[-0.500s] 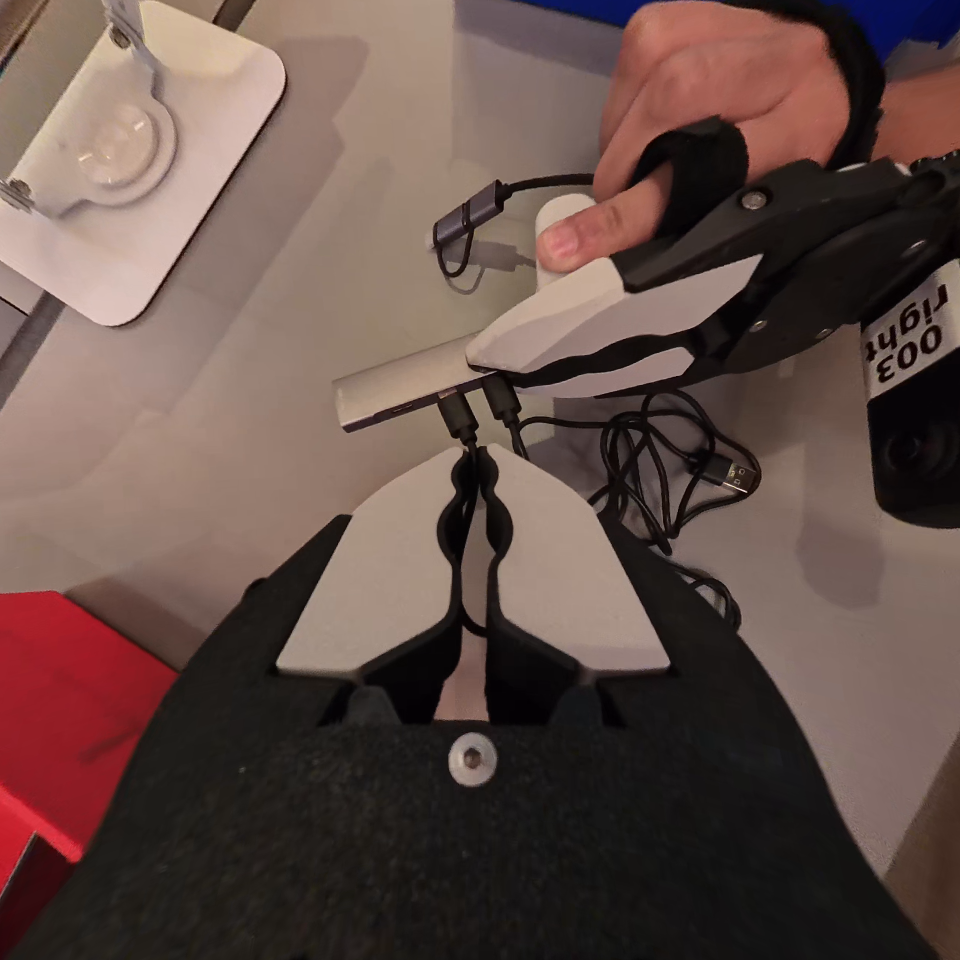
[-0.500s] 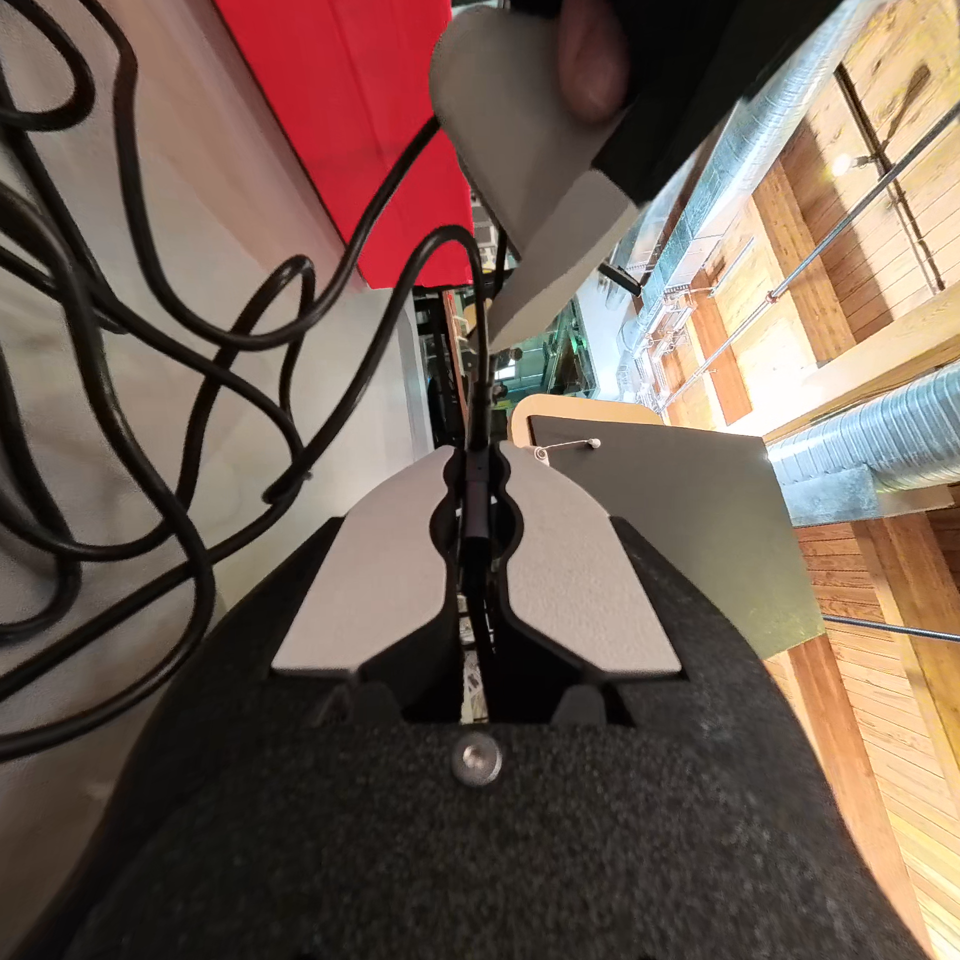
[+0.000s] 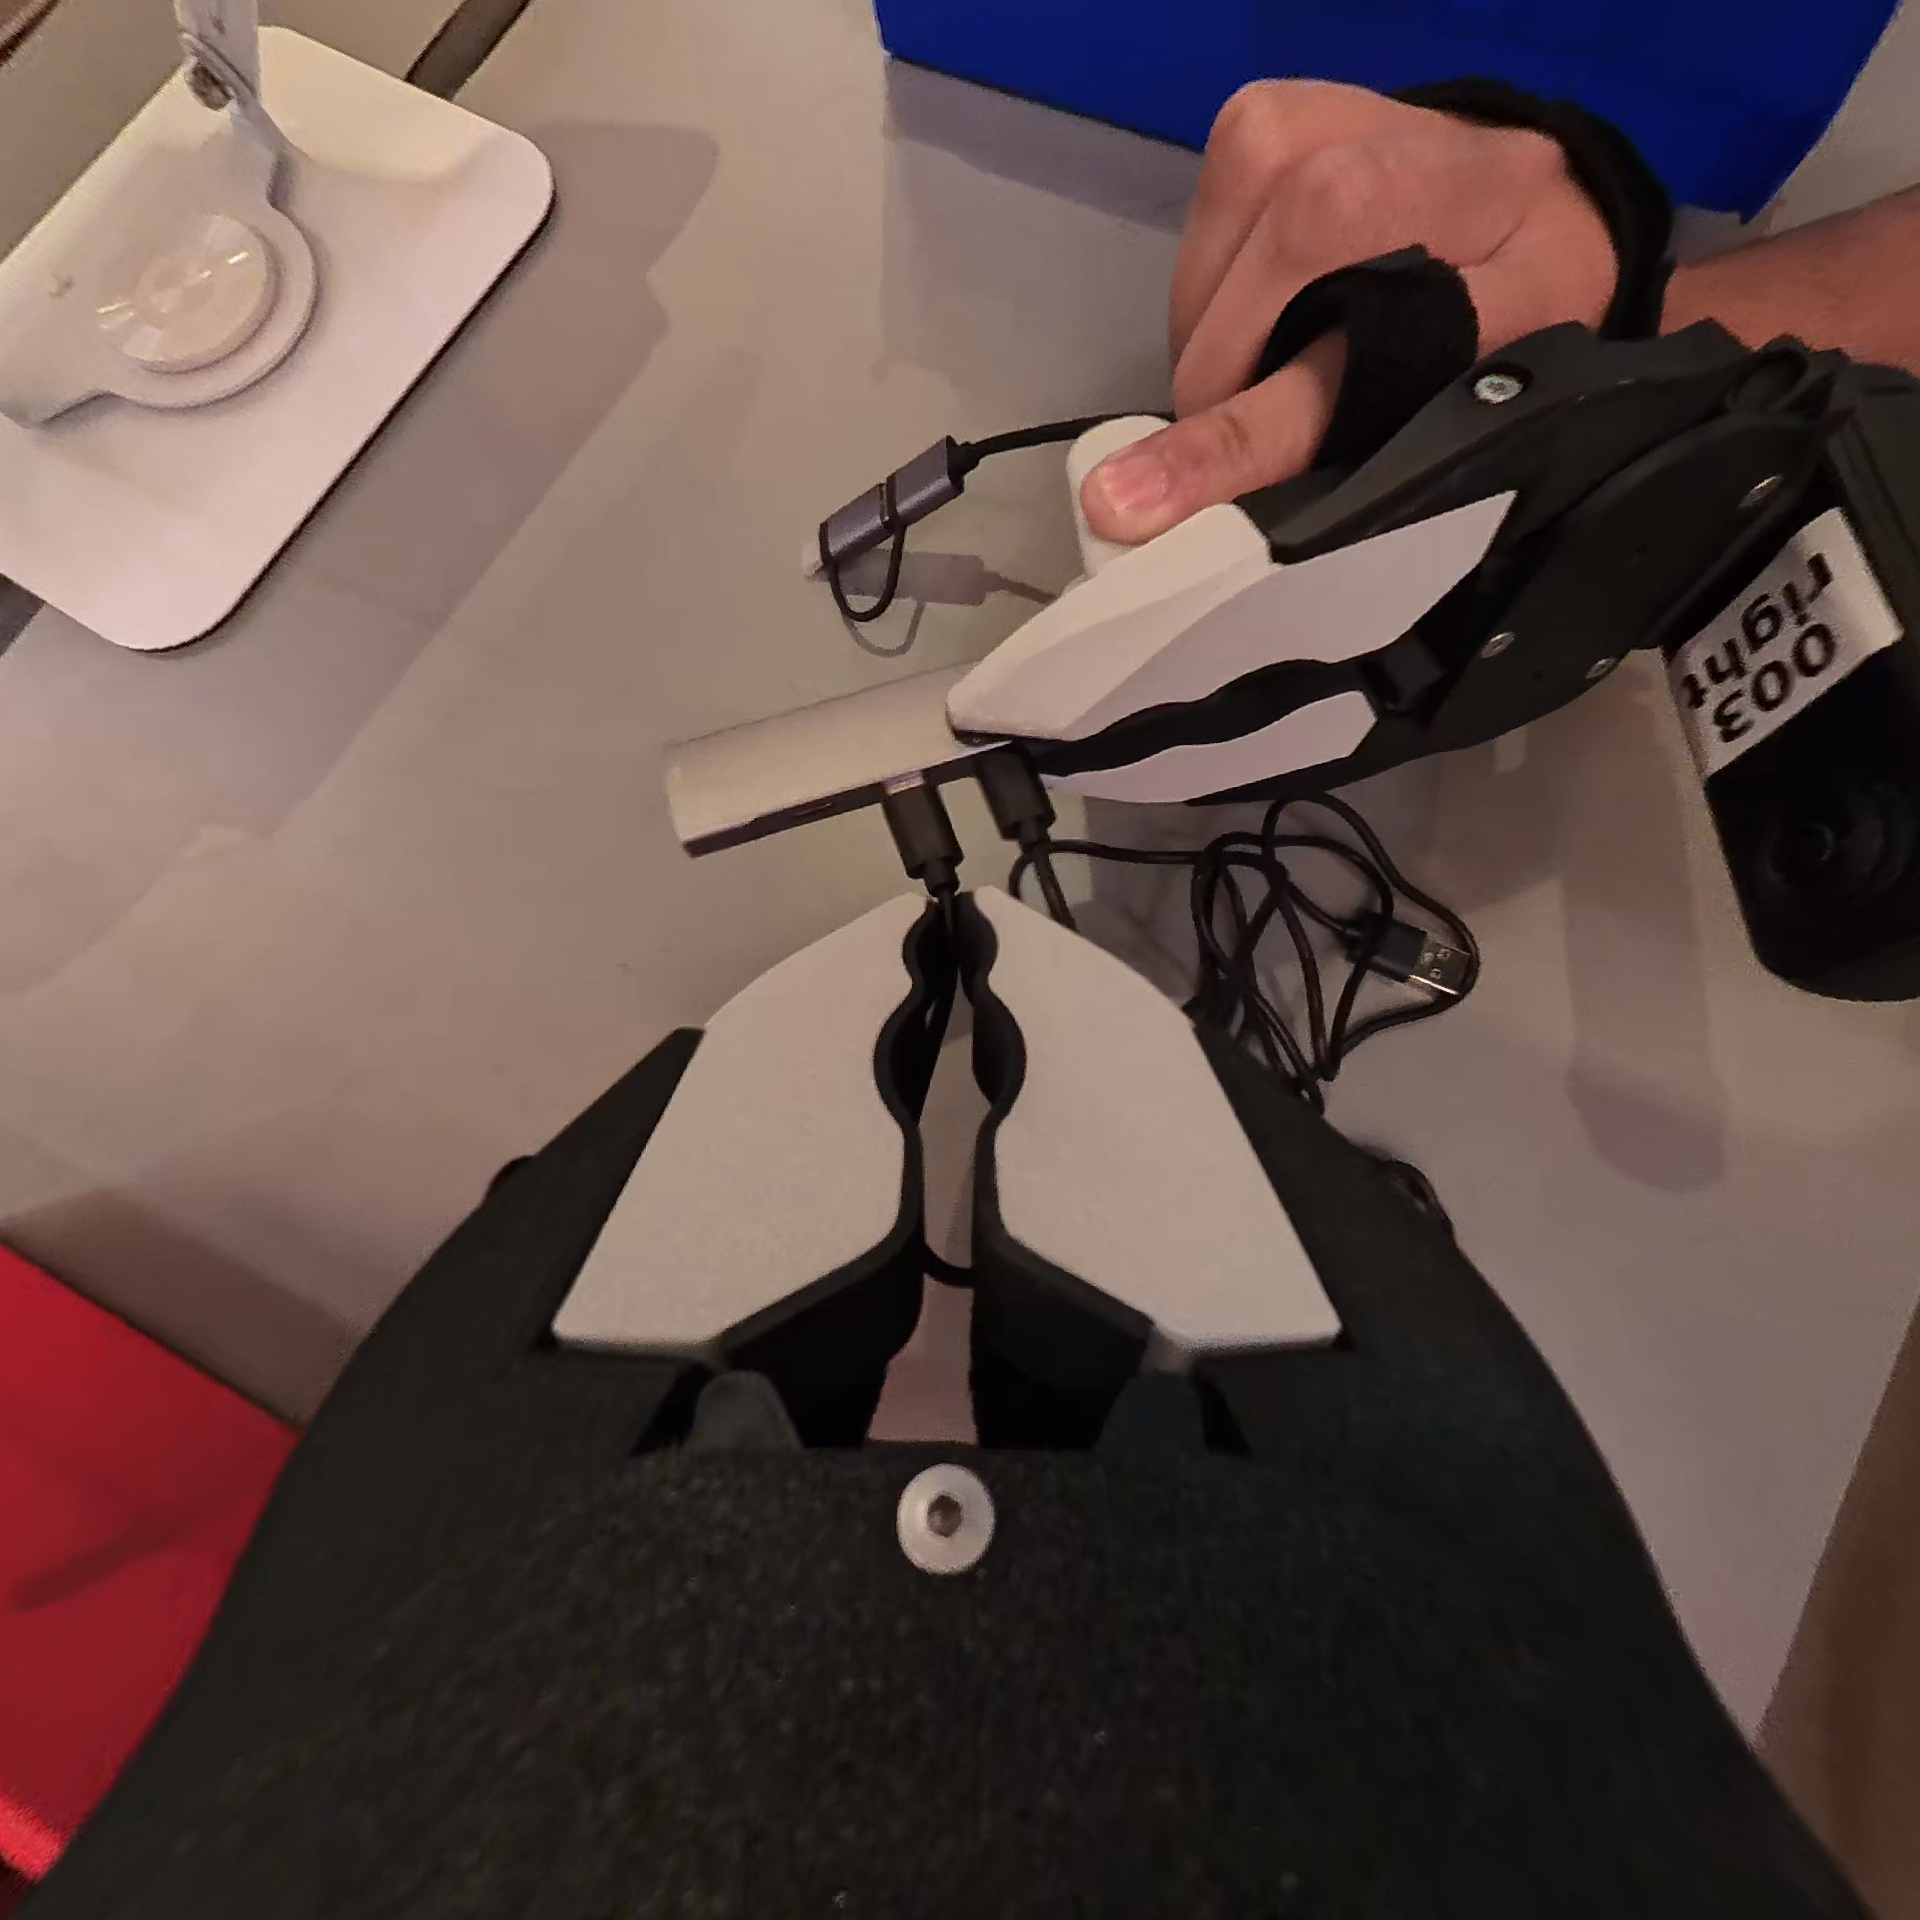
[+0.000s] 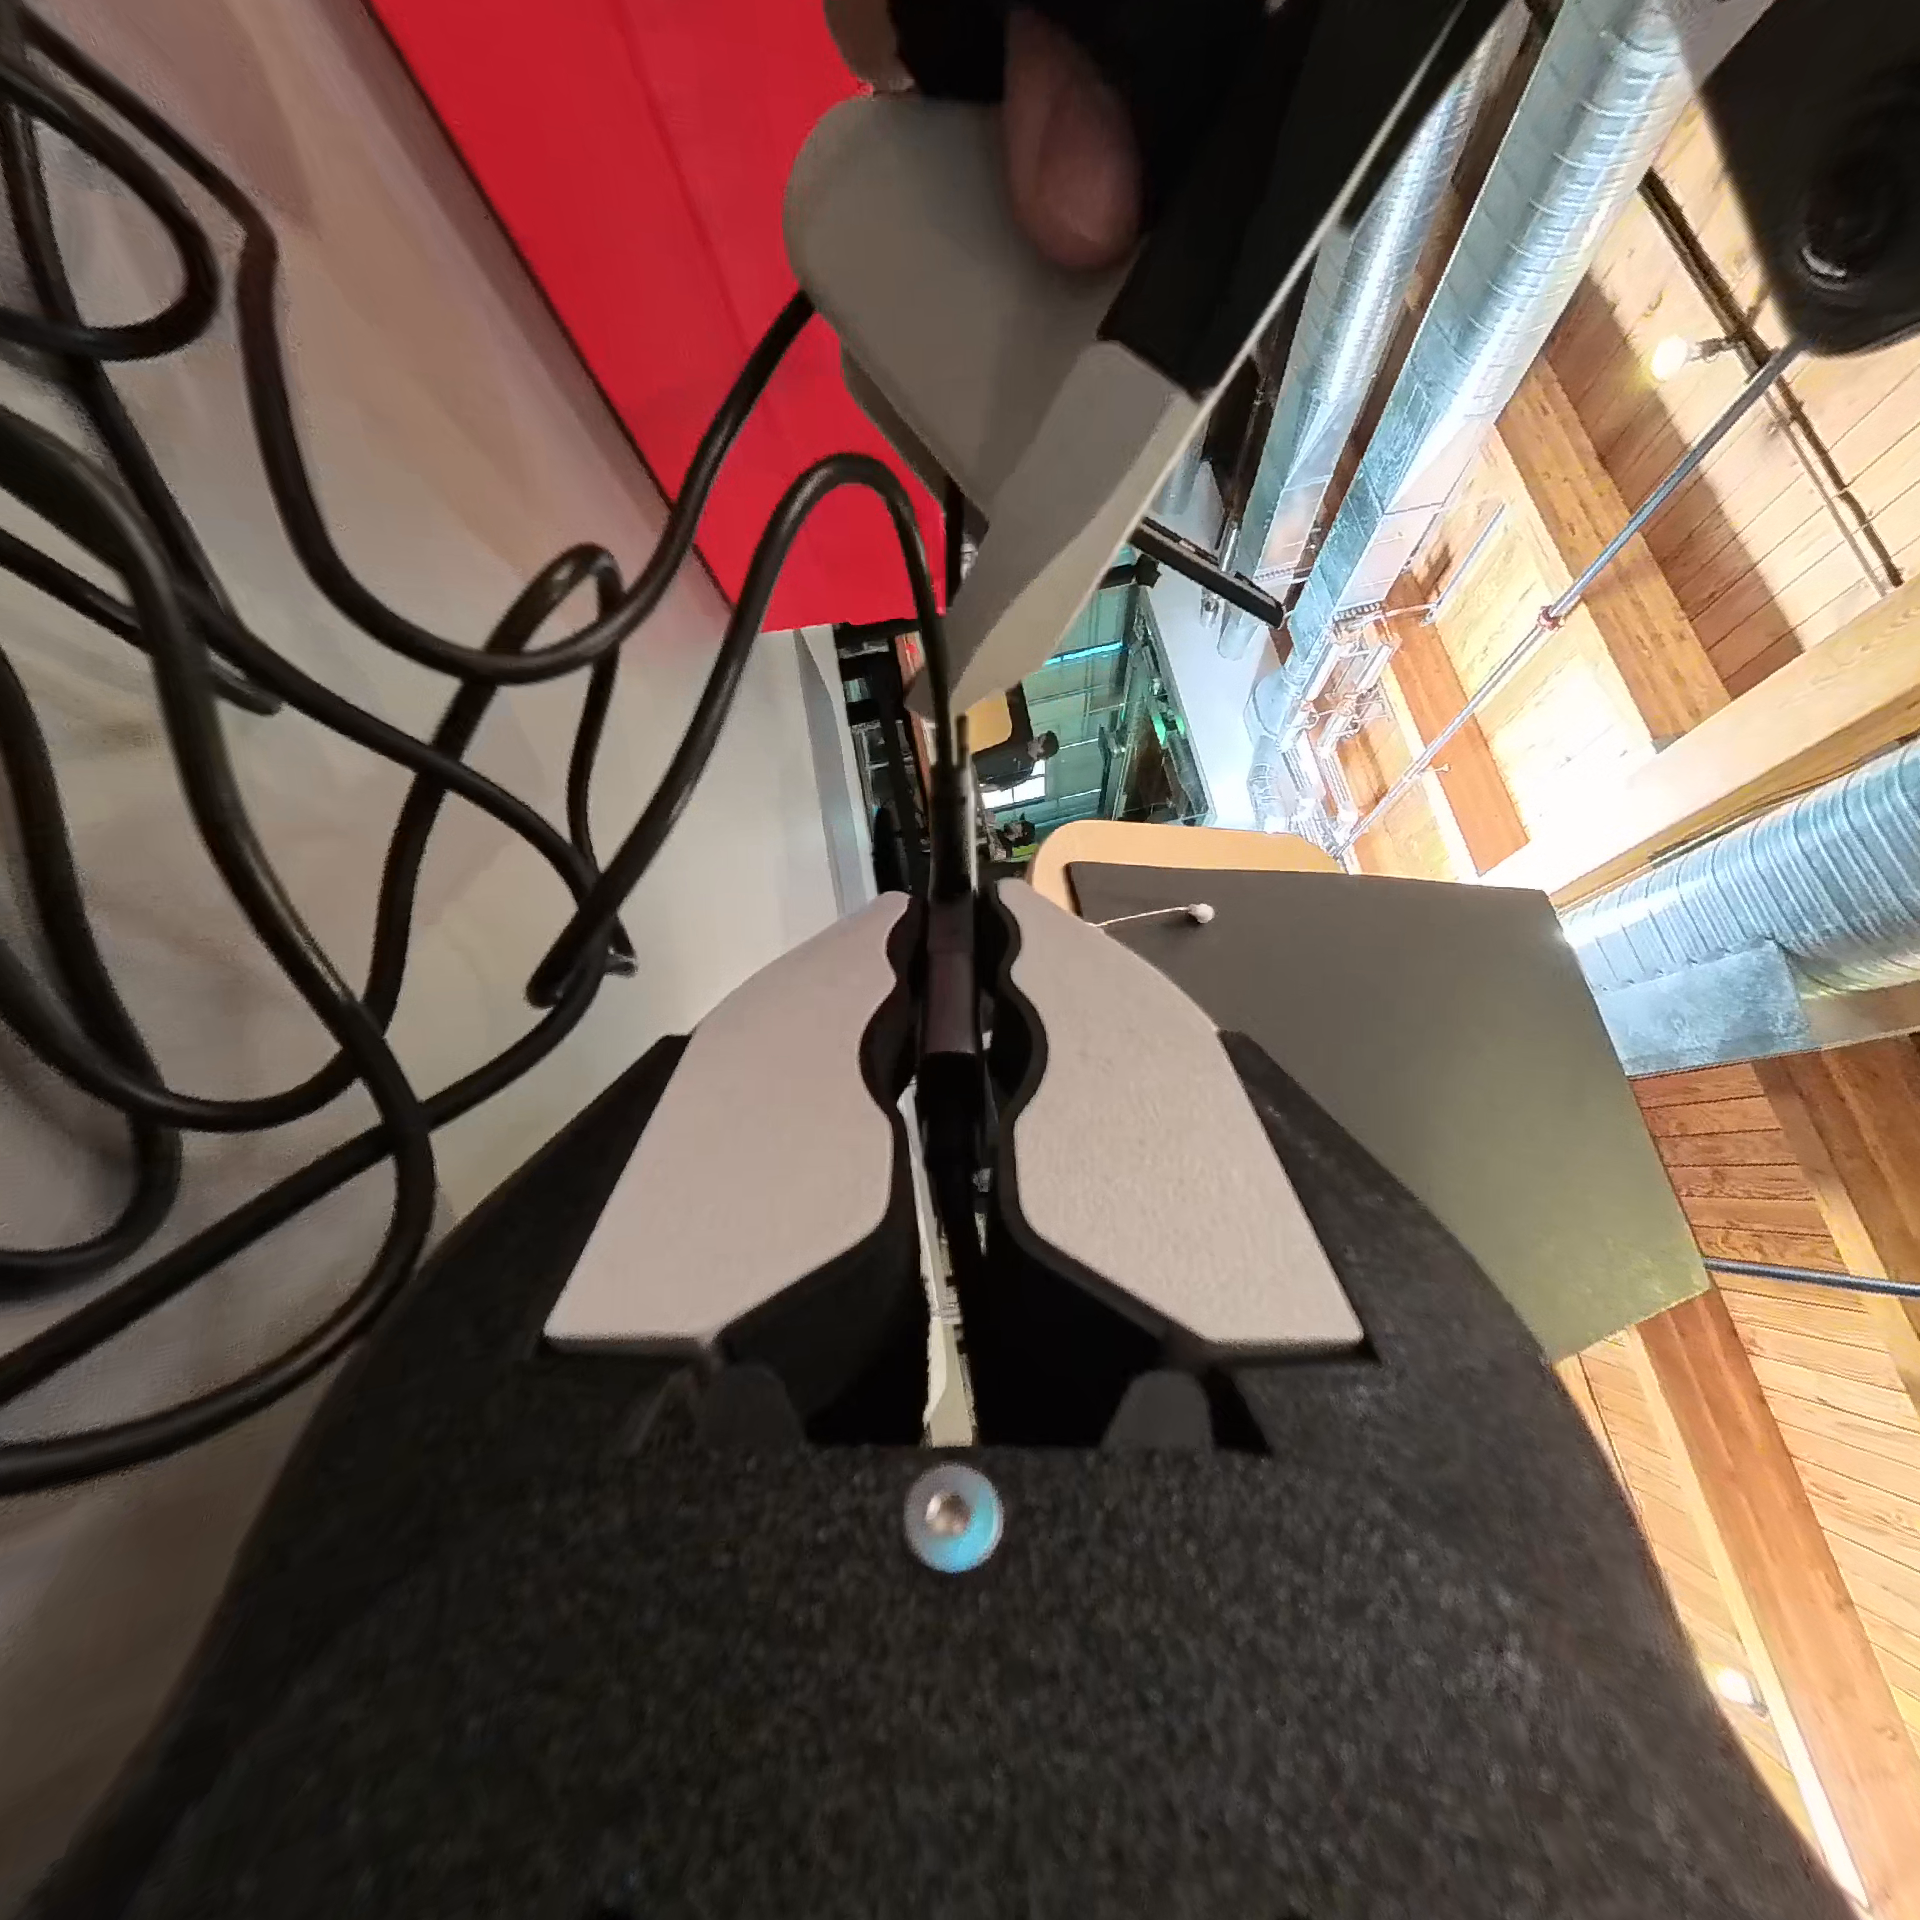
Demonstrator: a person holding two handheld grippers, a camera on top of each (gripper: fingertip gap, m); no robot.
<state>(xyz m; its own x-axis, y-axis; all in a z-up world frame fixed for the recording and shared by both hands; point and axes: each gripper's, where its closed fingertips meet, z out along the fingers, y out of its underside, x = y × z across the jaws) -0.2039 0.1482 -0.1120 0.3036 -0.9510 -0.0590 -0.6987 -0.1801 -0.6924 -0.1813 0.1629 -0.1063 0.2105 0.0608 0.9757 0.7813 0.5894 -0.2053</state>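
We see the left gripper nearly closed, its grey fingers pinching a thin black cable just behind the cable's black plug. That plug sits in the side of a slim silver rectangular hub. A second black plug sits in the same side, just beside the first.

The right gripper, held by a person's hand with a black strap over one finger, is closed on the hub's far end, one grey finger on top and one beneath. In the right wrist view its own gripper is nearly closed with a dark narrow piece edge-on between the fingers; from that view alone we cannot tell what the piece is. The left gripper's grey finger shows above, cable running from it.

The hub is held just above the pale grey counter. A tangle of loose black cable with a free plug lies on the counter, right of the left gripper. A short cable with a grey adapter lies past the hub. A white square stand base is far left, a red block at lower left.
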